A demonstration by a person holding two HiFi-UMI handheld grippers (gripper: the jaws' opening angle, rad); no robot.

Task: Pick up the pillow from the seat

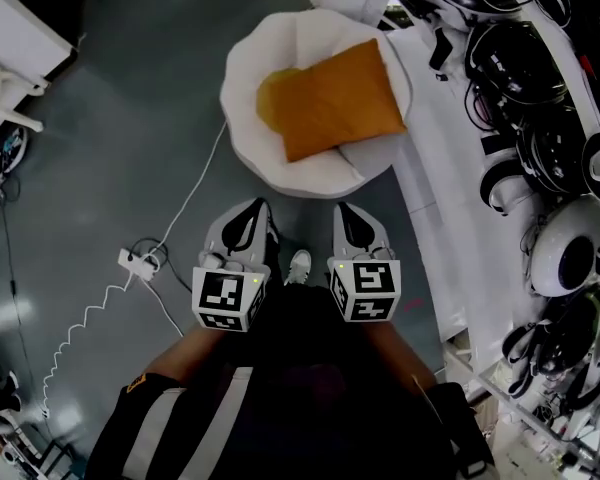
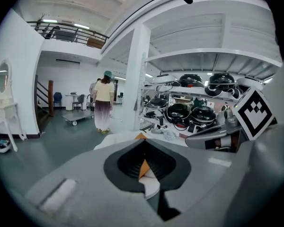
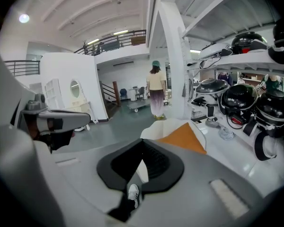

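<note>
An orange pillow (image 1: 330, 98) lies on a round white seat (image 1: 242, 63), which stands on the floor ahead of the person. The left gripper (image 1: 250, 218) and right gripper (image 1: 350, 223) hover side by side short of the seat, both with jaws closed and empty.

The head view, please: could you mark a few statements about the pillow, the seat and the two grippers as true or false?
1. The orange pillow lies on the round white seat. True.
2. The left gripper is shut on the pillow. False: its jaws are together with nothing between them, and it is apart from the seat.
3. The right gripper has its jaws together. True.
4. A power strip lies on the floor to the right of the seat. False: the power strip lies on the floor to the seat's lower left in the head view.
</note>
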